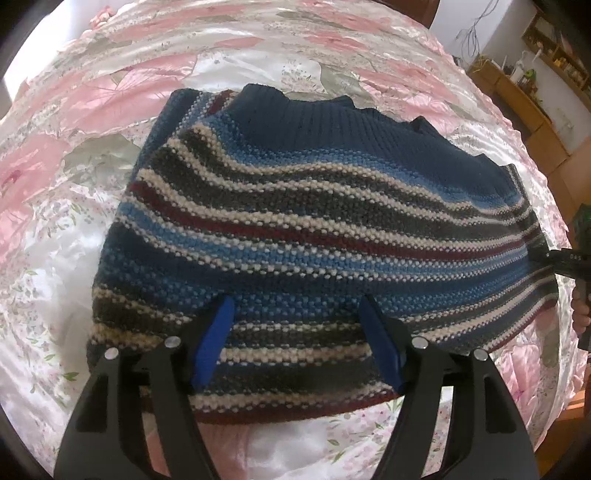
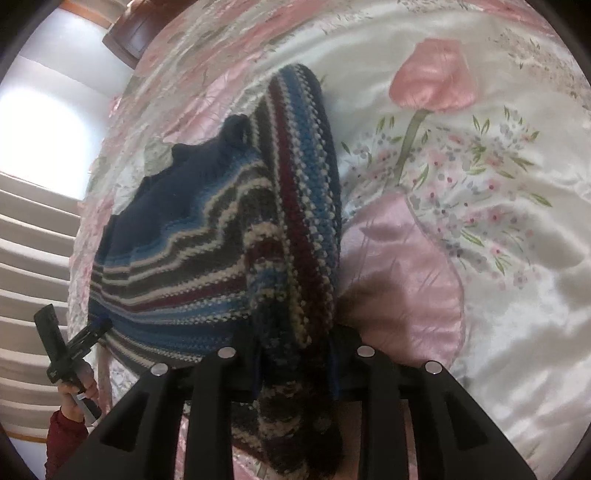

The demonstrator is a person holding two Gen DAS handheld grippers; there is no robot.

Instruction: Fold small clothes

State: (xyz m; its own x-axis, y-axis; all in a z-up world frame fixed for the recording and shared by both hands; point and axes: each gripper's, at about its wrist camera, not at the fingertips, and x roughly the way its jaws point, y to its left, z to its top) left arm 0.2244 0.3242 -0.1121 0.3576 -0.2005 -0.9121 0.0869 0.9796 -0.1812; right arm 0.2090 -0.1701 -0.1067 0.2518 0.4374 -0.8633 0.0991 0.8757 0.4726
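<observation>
I see a bed with a shiny white cover (image 2: 480, 92) full of big pink flowers. On my right, low brown wooden cabinets (image 1: 517, 99) stand by a white wall (image 1: 480, 22), with small things on shelves above. On the other side, bright light comes in a window (image 2: 44, 133). Pale stripes (image 2: 33, 266) run below it.

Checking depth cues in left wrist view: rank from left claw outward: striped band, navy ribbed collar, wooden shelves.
1. Striped band of the sweater: directly beyond the open left claw, centre.
2. Navy ribbed collar: sweater's far edge, upper centre.
3. Wooden shelves: beyond the bed, top right.
</observation>
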